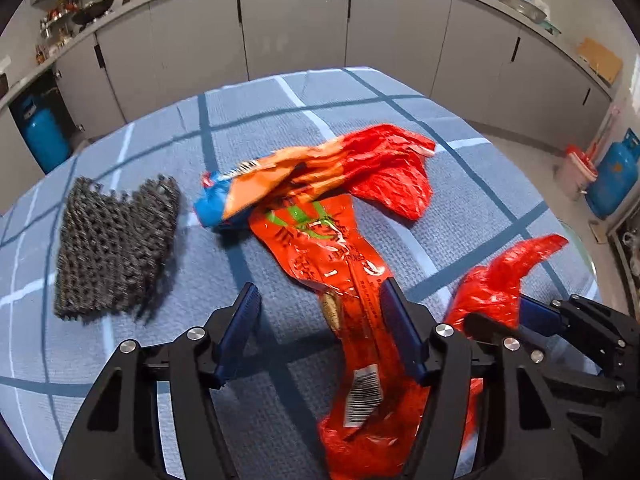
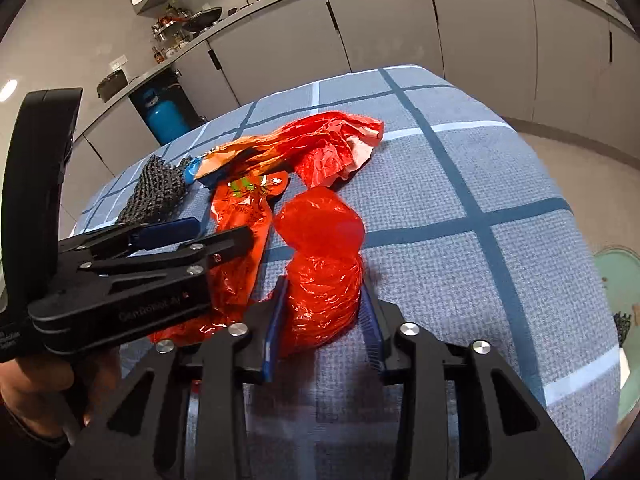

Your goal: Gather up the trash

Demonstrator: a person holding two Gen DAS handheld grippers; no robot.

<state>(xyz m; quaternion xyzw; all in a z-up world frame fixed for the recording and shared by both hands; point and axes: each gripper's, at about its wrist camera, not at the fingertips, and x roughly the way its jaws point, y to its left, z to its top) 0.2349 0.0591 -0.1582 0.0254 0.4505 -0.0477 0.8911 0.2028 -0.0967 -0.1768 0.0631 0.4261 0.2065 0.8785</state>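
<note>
Several pieces of trash lie on a blue checked tablecloth (image 1: 460, 208). A long red snack wrapper (image 1: 344, 276) with a barcode runs between the fingers of my open left gripper (image 1: 320, 312); it also shows in the right wrist view (image 2: 240, 216). An orange and blue wrapper (image 1: 256, 192) and a crumpled red bag (image 1: 388, 168) lie beyond it. A second red plastic bag (image 2: 324, 264) sits between the fingers of my right gripper (image 2: 326, 308), which look closed against it. The left gripper (image 2: 168, 240) is to its left.
A dark knitted mesh piece (image 1: 116, 240) lies left of the wrappers. Grey cabinets (image 1: 296, 24) run behind the table. Blue gas cylinders stand at the left (image 1: 44, 136) and right (image 1: 612, 176). A green round thing (image 2: 616, 268) is on the floor at right.
</note>
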